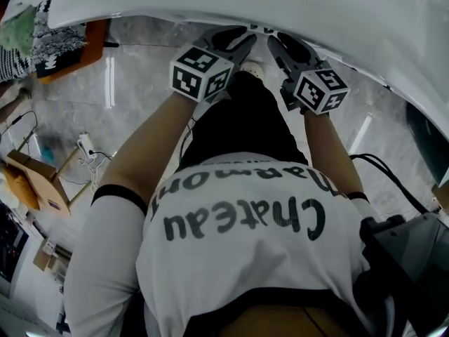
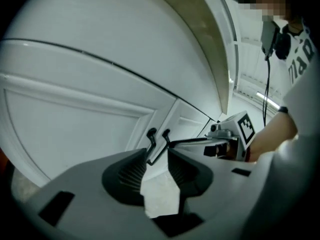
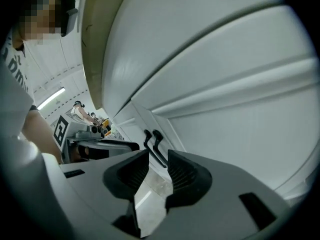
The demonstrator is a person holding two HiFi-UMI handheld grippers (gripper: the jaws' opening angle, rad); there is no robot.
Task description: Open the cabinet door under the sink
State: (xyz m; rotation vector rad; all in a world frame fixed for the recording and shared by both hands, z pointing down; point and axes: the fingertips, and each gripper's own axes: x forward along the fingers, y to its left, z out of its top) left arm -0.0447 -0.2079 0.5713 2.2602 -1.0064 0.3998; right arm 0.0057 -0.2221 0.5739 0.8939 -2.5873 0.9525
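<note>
Grey marbled floor (image 1: 140, 97) fills my head view. Cardboard boxes (image 1: 31, 181) and loose cables lie off to the left, and the white counter edge (image 1: 295, 5) curves across the top. Both claws are up under that edge, close side by side, facing the white panelled cabinet doors (image 2: 75, 129), which look shut.

My left claw (image 2: 157, 155) has its jaws apart with nothing between the pads. Through the gap I see the two black handles (image 2: 151, 143), side by side where the doors meet. They sit just beyond the tips, untouched. My right claw (image 3: 159, 156) is in the same state, jaws parted and empty, with the same pair of handles framed in its gap just ahead of the tips. Each claw shows at the edge of the other's view, with pale floor visible below between the jaws.
</note>
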